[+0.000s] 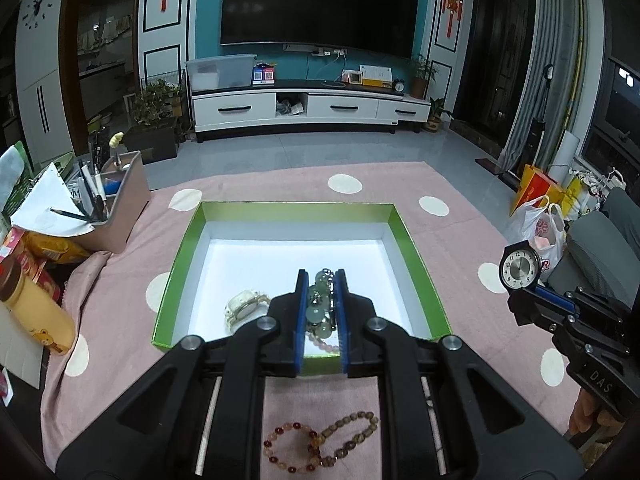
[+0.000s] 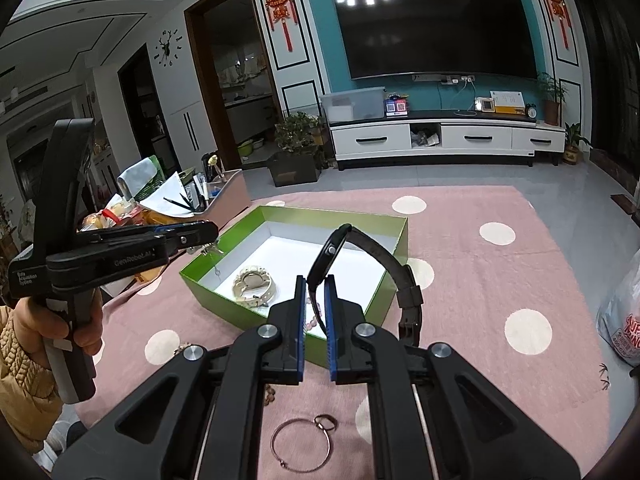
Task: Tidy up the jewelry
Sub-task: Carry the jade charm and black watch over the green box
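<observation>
Left gripper (image 1: 321,280) clamps green bead bracelet (image 1: 318,300) over green box (image 1: 176,264) (for drop-in); right gripper (image 2: 316,284) pinches black watch (image 2: 332,252) beside box, queued.

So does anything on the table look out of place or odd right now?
Nothing damaged or spilled. Only loose ends: two bead bracelets and a thin bangle lie on the cloth outside the green box, not yet sorted.

You face teal wall (image 1: 424,8), dark TV (image 1: 316,4), white cabinet (image 1: 312,110) below, grey floor (image 1: 320,148), curtains (image 1: 560,60) right.
</observation>
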### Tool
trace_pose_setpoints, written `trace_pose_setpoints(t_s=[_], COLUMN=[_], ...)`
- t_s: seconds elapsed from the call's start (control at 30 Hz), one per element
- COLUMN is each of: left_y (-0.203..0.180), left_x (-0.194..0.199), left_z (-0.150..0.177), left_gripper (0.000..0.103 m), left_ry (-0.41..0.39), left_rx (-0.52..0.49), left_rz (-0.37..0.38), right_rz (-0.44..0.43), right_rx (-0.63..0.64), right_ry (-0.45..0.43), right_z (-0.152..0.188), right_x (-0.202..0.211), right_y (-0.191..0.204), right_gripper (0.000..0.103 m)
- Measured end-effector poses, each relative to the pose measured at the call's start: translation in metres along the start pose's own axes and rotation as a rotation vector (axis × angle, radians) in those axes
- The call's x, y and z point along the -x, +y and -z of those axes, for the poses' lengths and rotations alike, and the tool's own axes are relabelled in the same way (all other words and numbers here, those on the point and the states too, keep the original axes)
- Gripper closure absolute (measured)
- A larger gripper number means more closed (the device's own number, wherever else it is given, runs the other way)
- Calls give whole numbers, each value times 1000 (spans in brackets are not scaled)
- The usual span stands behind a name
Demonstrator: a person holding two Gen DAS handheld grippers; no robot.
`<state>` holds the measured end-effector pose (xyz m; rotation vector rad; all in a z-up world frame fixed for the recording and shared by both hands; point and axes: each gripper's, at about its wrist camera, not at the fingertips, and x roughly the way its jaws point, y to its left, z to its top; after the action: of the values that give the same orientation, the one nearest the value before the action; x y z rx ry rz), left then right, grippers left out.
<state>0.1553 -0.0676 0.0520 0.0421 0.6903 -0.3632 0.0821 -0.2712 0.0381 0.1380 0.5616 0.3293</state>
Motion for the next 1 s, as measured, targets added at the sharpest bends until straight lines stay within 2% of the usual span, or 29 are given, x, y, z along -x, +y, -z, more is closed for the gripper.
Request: trace_pose_setpoints(t_s=[0.6, 1.0], left_y=[10, 21], left_x=[-73, -117], left_z=[-15, -16], left_gripper=[91, 91], left_ry=[82, 167], left_rx=[2, 28], left_rz=[-28, -18], right_rz=[36, 68], right_rx=[16, 25], right_ry=[77, 183], right_z=[-21, -21], right_x=[-70, -125], right_y=[0, 0], right_gripper=[95, 95])
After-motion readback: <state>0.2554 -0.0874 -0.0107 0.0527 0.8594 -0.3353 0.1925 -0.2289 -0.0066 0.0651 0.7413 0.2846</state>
